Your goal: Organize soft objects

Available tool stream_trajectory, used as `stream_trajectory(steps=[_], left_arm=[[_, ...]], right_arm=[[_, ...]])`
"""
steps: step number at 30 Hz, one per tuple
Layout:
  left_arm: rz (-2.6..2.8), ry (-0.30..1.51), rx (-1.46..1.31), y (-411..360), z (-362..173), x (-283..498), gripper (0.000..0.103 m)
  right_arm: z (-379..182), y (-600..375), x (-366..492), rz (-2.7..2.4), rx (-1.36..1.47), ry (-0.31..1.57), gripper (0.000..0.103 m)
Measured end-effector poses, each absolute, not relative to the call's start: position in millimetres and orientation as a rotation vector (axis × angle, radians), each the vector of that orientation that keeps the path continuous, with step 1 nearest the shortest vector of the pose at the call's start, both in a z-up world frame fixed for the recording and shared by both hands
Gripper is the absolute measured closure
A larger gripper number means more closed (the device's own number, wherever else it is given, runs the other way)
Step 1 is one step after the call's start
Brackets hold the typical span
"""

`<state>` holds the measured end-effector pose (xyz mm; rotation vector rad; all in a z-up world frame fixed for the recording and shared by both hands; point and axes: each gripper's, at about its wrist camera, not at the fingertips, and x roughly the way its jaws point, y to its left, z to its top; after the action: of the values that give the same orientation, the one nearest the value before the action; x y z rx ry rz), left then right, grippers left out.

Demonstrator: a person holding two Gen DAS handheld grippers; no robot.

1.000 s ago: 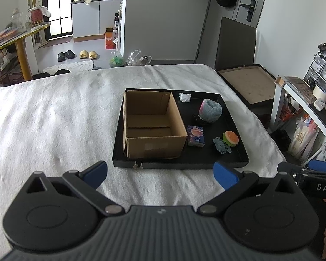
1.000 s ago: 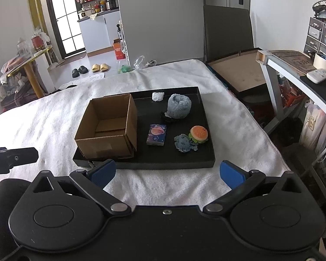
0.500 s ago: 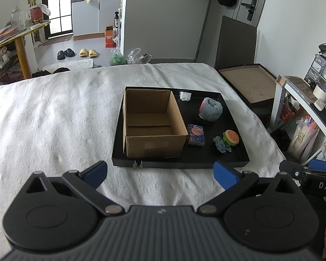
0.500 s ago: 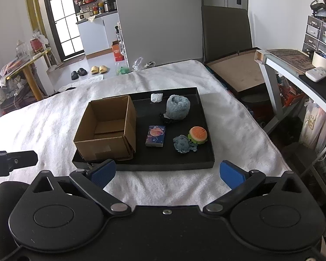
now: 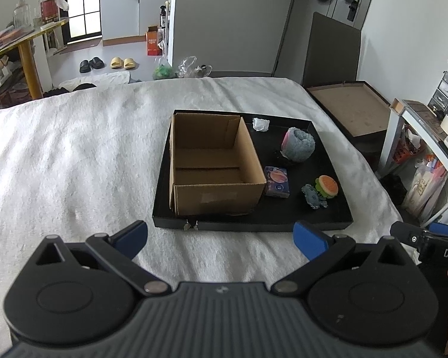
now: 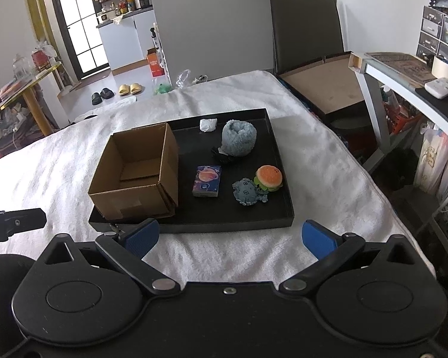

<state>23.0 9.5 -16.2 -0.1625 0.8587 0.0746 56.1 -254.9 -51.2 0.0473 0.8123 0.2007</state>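
The left gripper (image 5: 220, 238) is hovering spread wide and empty over the white blanket (image 5: 74, 155). Ahead, a black tray (image 6: 279, 155) is holding an open cardboard box (image 6: 140, 173) at its left, then a purple packet (image 6: 206, 180), a fluffy blue roll (image 6: 239, 137), a blue plush (image 6: 248, 192) touching a burger toy (image 6: 268, 177). The right gripper (image 6: 229, 236) is likewise gaping wide, carrying nothing

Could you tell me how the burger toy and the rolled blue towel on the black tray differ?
The burger toy is small, orange-topped and smooth; the rolled blue towel is bulkier, fuzzy and grey-blue. The burger toy touches a blue plush near the tray's front; the rolled blue towel sits farther back. Both lie outside the cardboard box.
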Motion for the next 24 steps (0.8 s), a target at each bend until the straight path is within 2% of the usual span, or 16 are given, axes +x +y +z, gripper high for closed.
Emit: stream_trajectory(steps=[14, 20, 24], left_arm=[[0.121, 0.897, -0.193, 31.2, -41.8, 75.0, 0.002], [0.145, 0.908, -0.192, 39.6, -51.1, 101.8, 0.004], [0.159, 0.927, -0.203, 47.2, -58.6, 119.9, 0.008]], right_arm=[[-70.2, -251.8, 115.5, 0.199, 0.057, 0.835, 0.001], [-80.1, -249.5, 147.6, 0.209, 0.071, 0.861, 0.009], [-88.2, -247.7, 169.5, 0.218, 0.080, 0.881, 0.013]])
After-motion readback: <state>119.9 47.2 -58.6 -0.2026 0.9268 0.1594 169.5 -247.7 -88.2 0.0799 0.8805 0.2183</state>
